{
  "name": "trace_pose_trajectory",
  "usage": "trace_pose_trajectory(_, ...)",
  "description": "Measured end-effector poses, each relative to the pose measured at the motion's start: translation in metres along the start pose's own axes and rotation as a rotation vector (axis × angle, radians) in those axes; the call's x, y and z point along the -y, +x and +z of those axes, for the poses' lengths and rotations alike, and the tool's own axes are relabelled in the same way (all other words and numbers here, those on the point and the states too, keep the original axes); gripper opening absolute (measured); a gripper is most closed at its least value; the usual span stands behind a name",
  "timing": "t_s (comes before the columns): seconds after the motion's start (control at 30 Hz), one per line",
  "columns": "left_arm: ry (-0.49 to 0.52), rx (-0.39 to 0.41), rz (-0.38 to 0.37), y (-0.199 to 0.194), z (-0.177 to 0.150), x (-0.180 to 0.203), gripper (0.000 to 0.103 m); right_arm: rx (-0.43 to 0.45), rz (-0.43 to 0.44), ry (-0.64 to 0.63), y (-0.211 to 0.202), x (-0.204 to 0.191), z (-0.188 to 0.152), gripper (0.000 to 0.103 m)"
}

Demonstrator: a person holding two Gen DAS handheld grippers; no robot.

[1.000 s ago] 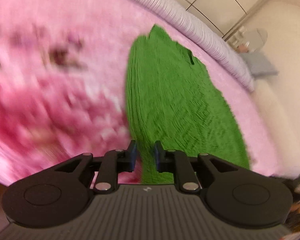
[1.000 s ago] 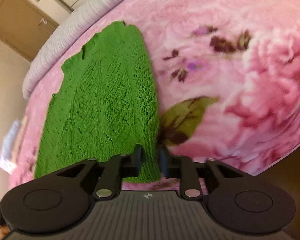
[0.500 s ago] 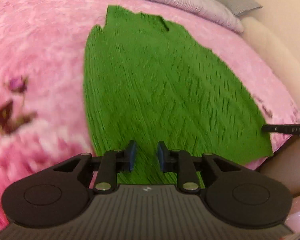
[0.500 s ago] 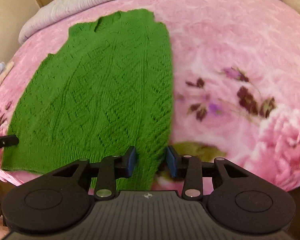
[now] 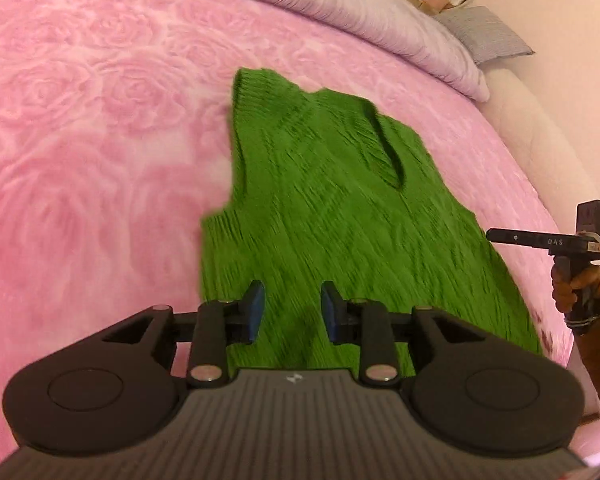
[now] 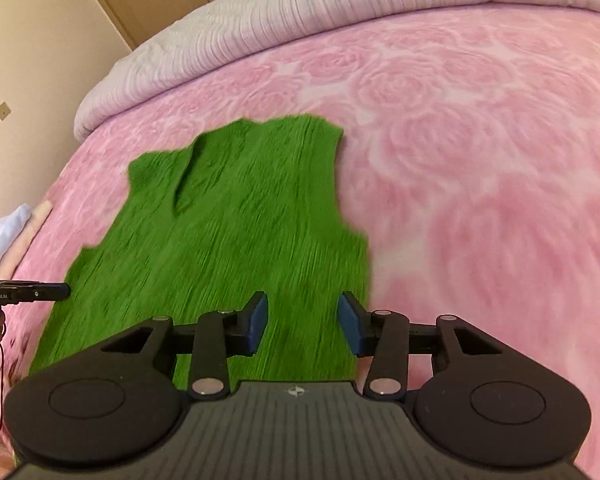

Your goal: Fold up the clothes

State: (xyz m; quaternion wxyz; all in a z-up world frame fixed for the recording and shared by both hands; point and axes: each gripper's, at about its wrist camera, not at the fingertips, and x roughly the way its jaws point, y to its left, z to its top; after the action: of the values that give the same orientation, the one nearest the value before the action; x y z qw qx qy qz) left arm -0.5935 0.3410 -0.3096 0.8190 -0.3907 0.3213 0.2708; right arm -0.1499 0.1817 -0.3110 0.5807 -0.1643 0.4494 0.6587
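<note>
Line up on the vest's shoulders
Your left gripper [image 5: 292, 312] and right gripper [image 6: 302, 326] have just been spreading, empty, above the green vest [image 5: 340, 220]; pinch its 12 o'clock corners evenly

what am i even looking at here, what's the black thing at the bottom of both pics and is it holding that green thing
Each black shape is a hand-held gripper, one in each of a person's hands, with a wide-angle camera looking along its two fingers. One picture is from the left gripper, the other from the right gripper. Each also shows the other one at the picture's edge, with the hand holding it. On the bed lies a pink rose-patterned blanket, and spread flat on it a green knitted vest to be folded. Nothing is held: both pairs of jaws have just been opening, with only a gap between the blue pads, above the vest's near part.
</note>
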Motion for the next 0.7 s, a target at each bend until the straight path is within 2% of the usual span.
trace_pose_trajectory(0.07, -0.005, -0.022, -0.022, 0.01, 0.023, -0.008, 0.029, -0.011, 0.019, 0.013, 0.014, 0.007, 0.022, 0.045)
trace_pose_trajectory(0.2, -0.035, -0.029, -0.036, 0.033, 0.064, -0.03, 0.041, -0.034, 0.009, 0.033, 0.049, 0.024, 0.067, 0.047)
trace_pose_trajectory(0.43, -0.131, 0.004, -0.073, 0.077, 0.123, -0.066, 0.045, -0.047, 0.04, 0.151, 0.112, 0.056, 0.121, 0.055)
trace_pose_trajectory(0.57, -0.134, 0.035, -0.115, 0.096, 0.146, -0.071, 0.046, -0.016, 0.12, 0.218, 0.134, 0.069, 0.137, 0.056)
trace_pose_trajectory(0.63, -0.128, 0.04, -0.148, 0.104, 0.149, -0.07, 0.043, -0.016, 0.166, 0.235, 0.141, 0.072, 0.14, 0.055)
trace_pose_trajectory(0.67, -0.118, 0.04, -0.166, 0.106, 0.148, -0.069, 0.035, -0.019, 0.189, 0.24, 0.144, 0.072, 0.141, 0.042)
trace_pose_trajectory(0.7, -0.107, 0.04, -0.185, 0.108, 0.146, -0.067, 0.02, -0.026, 0.209, 0.243, 0.147, 0.073, 0.141, 0.023)
